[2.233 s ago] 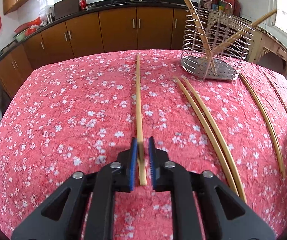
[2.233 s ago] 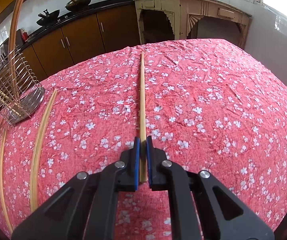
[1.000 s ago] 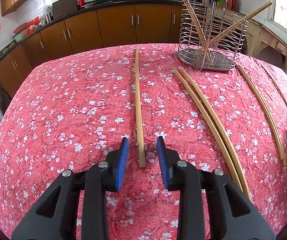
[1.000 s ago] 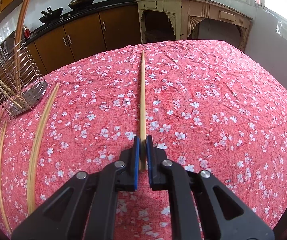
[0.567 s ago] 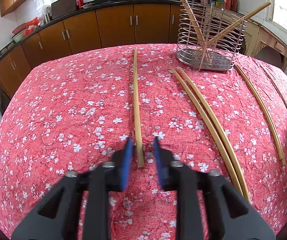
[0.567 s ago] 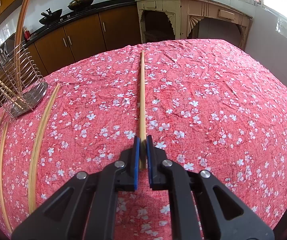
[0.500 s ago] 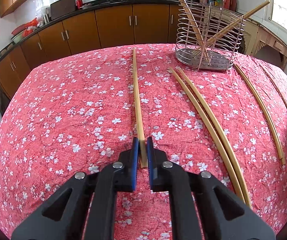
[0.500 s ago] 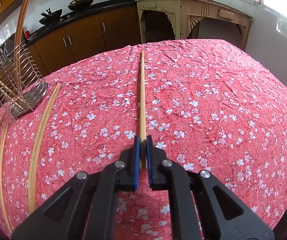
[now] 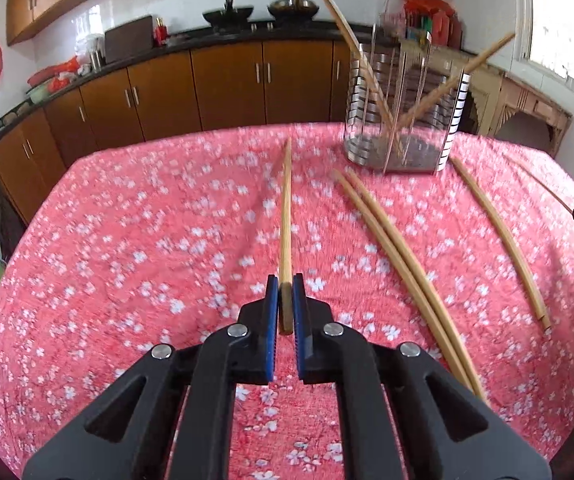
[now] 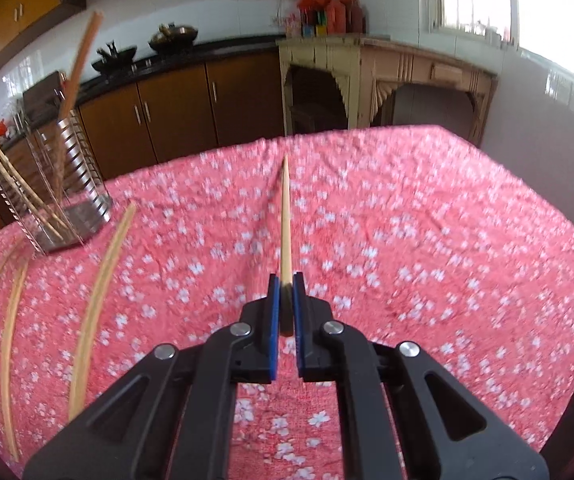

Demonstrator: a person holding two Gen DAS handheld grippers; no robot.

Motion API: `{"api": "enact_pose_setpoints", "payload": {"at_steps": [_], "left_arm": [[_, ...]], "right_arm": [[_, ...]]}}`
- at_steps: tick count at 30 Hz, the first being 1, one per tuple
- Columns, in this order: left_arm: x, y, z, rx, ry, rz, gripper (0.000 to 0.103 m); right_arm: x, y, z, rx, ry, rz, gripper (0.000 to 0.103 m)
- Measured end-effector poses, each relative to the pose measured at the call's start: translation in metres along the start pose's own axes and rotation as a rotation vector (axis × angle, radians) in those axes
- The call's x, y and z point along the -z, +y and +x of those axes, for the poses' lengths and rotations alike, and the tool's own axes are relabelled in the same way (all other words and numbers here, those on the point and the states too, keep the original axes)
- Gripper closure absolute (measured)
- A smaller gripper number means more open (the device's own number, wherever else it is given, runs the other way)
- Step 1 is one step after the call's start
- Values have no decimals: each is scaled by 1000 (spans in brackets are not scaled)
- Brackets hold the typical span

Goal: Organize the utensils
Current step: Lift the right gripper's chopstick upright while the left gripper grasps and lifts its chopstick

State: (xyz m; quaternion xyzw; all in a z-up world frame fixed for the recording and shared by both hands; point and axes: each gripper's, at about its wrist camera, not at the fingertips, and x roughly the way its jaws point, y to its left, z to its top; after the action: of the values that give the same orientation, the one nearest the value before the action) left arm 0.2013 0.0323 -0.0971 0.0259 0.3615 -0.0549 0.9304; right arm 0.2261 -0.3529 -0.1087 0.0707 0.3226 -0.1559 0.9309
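Left gripper (image 9: 285,294) and right gripper (image 10: 285,294): fingers each clamping one chopstick (image 9: 285,216) end. Lifting; advisable keeping tips level while approaching wire holder (image 9: 401,120).

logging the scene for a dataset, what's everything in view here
wire holder: one, silver metal, far right part of the table
chopsticks in holder: at least two, tan, leaning apart in it
loose chopsticks: three, tan, flat on the cloth near the holder, two side by side and one apart
held chopsticks: two, tan, one in each claw, pointing away from the camera
tablecloth: one, pink-red with white flowers, over the table
cabinets: one row, brown, along the back wall
woks: two, dark, on the counter
left claw: one, black with blue pads, shut on a chopstick
right claw: one, black with blue pads, shut on a chopstick
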Motion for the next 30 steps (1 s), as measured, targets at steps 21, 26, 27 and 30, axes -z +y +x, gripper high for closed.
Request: {"api": "enact_pose_setpoints", "payload": {"at_steps": [21,26,27,30], "left_arm": [[-38,16,-60,-10,-308,-107,96],[-43,16,-71,-17,-359,-114,96],[-44,17,-73,-19,-369,-116,96],[-50,19,-80,-23,-395,-122,96]], "right_arm": [[-43,12,-60,-48,-234,-21,96],[-54,16,-74,-72,-284,-22,96],[-56,16,-76,-78,-292,-21,96],[-65,18,-85,-90,-320,-21,96]]}}
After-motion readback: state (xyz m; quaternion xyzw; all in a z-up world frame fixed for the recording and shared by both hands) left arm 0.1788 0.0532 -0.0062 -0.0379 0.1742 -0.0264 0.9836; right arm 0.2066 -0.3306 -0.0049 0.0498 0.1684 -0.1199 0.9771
